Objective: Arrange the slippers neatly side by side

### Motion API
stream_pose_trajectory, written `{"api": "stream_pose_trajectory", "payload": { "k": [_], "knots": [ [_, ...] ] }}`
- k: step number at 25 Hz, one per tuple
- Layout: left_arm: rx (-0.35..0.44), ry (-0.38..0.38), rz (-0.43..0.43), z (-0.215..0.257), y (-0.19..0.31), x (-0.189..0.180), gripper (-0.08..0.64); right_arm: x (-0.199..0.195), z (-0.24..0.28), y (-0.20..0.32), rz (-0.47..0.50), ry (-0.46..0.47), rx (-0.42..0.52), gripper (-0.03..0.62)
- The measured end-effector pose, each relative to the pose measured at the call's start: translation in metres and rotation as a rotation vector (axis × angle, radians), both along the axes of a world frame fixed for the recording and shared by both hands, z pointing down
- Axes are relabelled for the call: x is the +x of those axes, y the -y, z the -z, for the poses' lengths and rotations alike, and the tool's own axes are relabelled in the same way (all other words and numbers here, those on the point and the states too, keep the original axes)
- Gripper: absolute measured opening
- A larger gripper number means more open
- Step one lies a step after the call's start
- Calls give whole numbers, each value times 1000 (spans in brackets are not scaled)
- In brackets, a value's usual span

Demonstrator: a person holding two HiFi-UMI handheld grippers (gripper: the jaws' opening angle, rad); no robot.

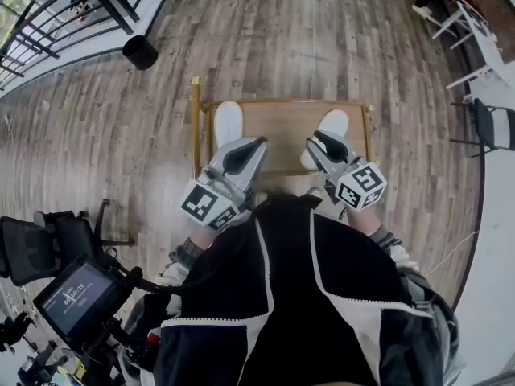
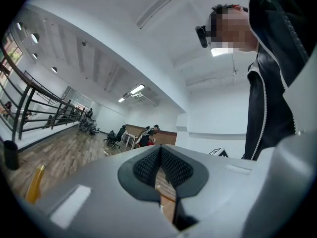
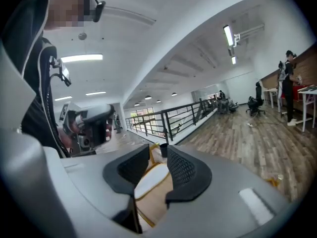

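Observation:
Two white slippers lie apart on a low wooden table (image 1: 278,127) with yellow rails. The left slipper (image 1: 228,121) is at the table's left side and the right slipper (image 1: 331,124) at its right side. My left gripper (image 1: 257,144) hovers just in front of the left slipper, its jaws shut with nothing between them (image 2: 159,151). My right gripper (image 1: 316,139) is over the near end of the right slipper. Its jaws stand open (image 3: 158,155), and a white slipper (image 3: 150,181) on the table shows through the gap, below and apart from the pads.
A black bin (image 1: 140,52) stands on the wood floor beyond the table, near a black railing (image 1: 44,34). White tables and chairs (image 1: 481,43) are at the far right. A black chair and a stand with a screen (image 1: 76,296) sit at my lower left.

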State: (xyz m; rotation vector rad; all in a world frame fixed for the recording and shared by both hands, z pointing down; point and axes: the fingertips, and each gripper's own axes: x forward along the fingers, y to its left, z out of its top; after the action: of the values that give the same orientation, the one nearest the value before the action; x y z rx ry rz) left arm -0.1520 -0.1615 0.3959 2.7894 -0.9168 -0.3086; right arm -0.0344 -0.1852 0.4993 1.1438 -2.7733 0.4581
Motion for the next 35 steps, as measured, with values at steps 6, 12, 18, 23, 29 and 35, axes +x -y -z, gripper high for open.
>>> {"api": "stream_pose_trajectory", "payload": {
  "k": [6, 12, 18, 23, 29, 35],
  "knots": [
    [-5, 7, -37, 1, -3, 14, 18, 41, -61, 10, -153, -74, -158, 188],
    [-10, 5, -50, -1, -3, 14, 18, 75, -139, 23, -263, -167, -321, 239],
    [-21, 17, -44, -3, -5, 8, 18, 127, -202, 47, -422, -164, -534, 270],
    [-39, 29, 0, -5, 3, -7, 18, 158, -242, 63, -556, -105, -691, 273],
    [-67, 55, 31, -13, 5, -17, 18, 150, -286, 69, -582, -32, -852, 272],
    [-72, 79, 44, -21, 5, -24, 18, 137, -305, 66, -559, -63, -919, 23]
  ]
}}
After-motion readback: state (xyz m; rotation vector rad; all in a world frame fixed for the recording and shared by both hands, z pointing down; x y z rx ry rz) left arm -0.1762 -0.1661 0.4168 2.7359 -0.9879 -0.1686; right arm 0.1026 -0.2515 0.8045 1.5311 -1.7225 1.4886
